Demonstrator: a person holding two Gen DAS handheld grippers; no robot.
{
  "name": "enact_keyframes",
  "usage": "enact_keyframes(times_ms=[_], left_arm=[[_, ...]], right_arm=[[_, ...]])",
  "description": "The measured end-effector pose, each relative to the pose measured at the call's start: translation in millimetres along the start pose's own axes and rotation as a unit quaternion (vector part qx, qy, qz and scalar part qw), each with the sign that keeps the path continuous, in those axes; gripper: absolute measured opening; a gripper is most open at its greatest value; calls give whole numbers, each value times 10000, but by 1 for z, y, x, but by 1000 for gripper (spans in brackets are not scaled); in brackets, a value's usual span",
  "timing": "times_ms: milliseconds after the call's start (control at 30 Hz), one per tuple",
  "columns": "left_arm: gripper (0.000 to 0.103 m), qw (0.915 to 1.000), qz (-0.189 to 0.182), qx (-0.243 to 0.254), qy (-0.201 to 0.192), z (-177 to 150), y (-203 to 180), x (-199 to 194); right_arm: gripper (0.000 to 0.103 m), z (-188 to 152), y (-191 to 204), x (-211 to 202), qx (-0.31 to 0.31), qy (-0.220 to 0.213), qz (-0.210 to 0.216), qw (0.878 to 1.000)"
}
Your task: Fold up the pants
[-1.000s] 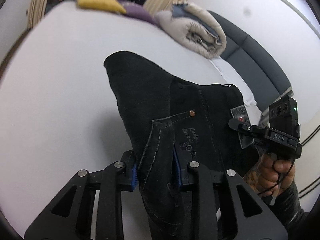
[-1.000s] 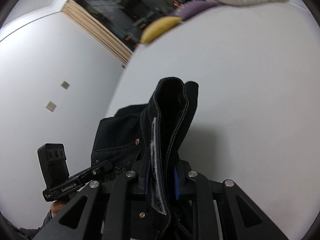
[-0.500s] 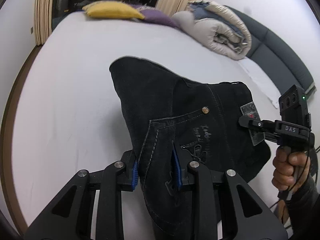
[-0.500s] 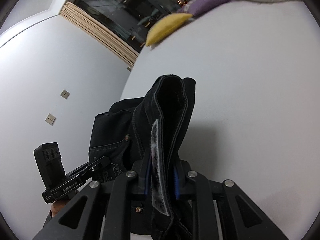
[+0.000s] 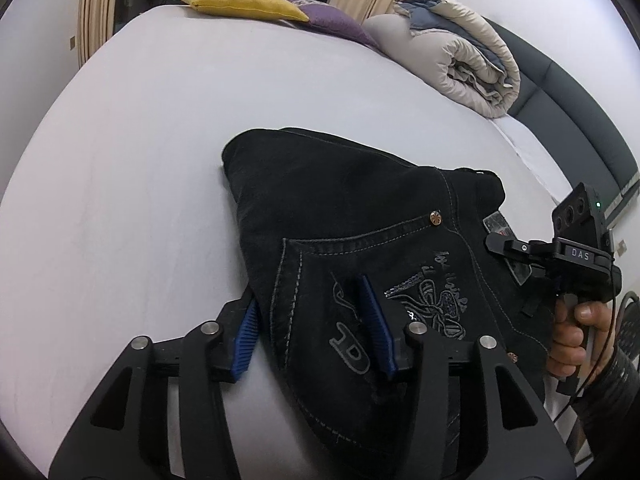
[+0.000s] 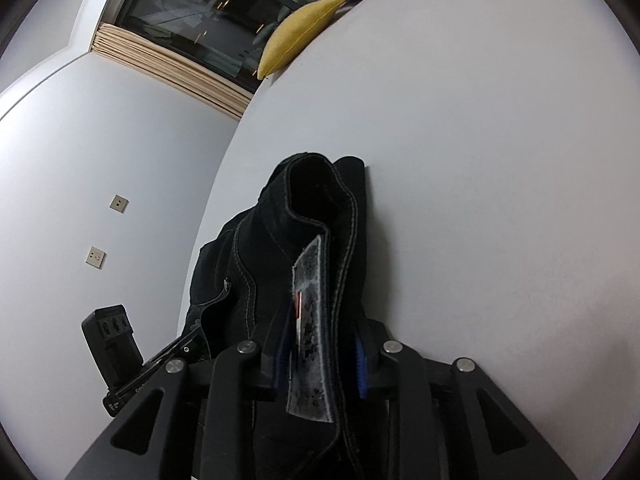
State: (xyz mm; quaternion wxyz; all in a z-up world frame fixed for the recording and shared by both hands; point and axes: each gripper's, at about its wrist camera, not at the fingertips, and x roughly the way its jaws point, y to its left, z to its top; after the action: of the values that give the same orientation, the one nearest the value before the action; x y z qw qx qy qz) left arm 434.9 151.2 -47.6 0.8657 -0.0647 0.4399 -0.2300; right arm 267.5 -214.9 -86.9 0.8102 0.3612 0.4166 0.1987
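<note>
Black jeans [image 5: 360,216], folded, lie on a white bed [image 5: 120,160] with the back pocket and its embroidery facing up. My left gripper [image 5: 312,312] has opened; its blue pads [image 5: 246,328] stand apart on either side of the pocket edge, loose around the cloth. My right gripper [image 6: 322,356] is shut on the waistband [image 6: 316,264], with the grey label hanging between its jaws. The right gripper also shows at the right of the left wrist view [image 5: 516,250], at the waistband. The jeans in the right wrist view [image 6: 248,264] rest low on the bed.
A yellow pillow [image 5: 240,4], a purple pillow [image 5: 332,20] and a rolled beige duvet [image 5: 460,60] lie at the far end of the bed. A dark headboard [image 5: 580,120] runs along the right. A white wall [image 6: 100,160] lies left of the bed.
The jeans came down from a raised hold onto the bed. My left gripper opened and let the cloth go. My right gripper stayed shut on the waistband.
</note>
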Motion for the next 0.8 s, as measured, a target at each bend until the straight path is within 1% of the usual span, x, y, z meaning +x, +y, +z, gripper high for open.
enact_keyframes(times_ms=[33,100,133,167,200,233,267,300,367,400,433,467,500,533,600,633,667,700,733,800], left_arm=[[57,10000,66,-11,-40,-4,-3,-6],[58,9994,272,4,-236,-14,-4,-27],[57,9984,395,71,-408,-16,-12,-41],[58,9964,530,188,-641,-24,-19,-59],[63,9933,688,326,-871,-30,-27,-76],[78,9883,924,489,-1114,-36,-38,-92],[86,9789,1292,667,-1435,-45,-50,-113],[96,9715,1494,772,-1669,-51,-60,-127],[102,9496,1813,1079,-2320,-71,-84,-165],[103,9349,2047,1204,-2638,-82,-98,-185],[103,9239,2256,1245,-2828,-90,-110,-200],[103,9162,2399,1264,-2951,-96,-120,-212],[103,9102,2504,1266,-3048,-100,-131,-221],[103,9023,2657,1233,-3162,-107,-140,-235],[103,8857,2994,1204,-3337,-122,-155,-259],[103,8786,3072,1216,-3448,-130,-163,-272],[103,8764,3034,1254,-3523,-135,-170,-284],[103,8766,2954,1300,-3570,-140,-177,-297],[103,8757,2961,1310,-3583,-141,-181,-307],[103,8730,3016,1282,-3613,-144,-190,-329]], right_arm=[[30,0,-1,-2,14,-19,7,10000],[37,-5,-2,-15,27,-149,-82,9999],[39,-8,-1,-21,17,-212,-142,9997],[45,-13,2,-31,-17,-324,-333,9989],[50,-16,5,-37,-50,-404,-468,9981],[51,-24,10,-48,-87,-531,-635,9965],[52,-27,15,-54,-91,-617,-717,9955],[55,-37,20,-66,-94,-736,-810,9939],[61,-52,32,-81,-233,-919,-1075,9897],[62,-65,46,-92,-465,-1079,-1312,9844],[64,-76,60,-102,-689,-1231,-1465,9791],[70,-83,69,-108,-829,-1336,-1553,9753],[75,-94,83,-119,-1014,-1508,-1690,9687],[78,-103,95,-129,-1160,-1685,-1779,9625],[89,-124,125,-155,-1490,-2142,-1918,9461],[92,-131,136,-166,-1614,-2344,-1974,9381],[98,-136,147,-176,-1732,-2547,-2011,9299],[103,-147,161,-196,-1912,-2897,-2035,9155],[103,-152,169,-206,-1994,-3086,-2049,9072],[103,-163,197,-232,-2210,-3557,-2087,8838]])
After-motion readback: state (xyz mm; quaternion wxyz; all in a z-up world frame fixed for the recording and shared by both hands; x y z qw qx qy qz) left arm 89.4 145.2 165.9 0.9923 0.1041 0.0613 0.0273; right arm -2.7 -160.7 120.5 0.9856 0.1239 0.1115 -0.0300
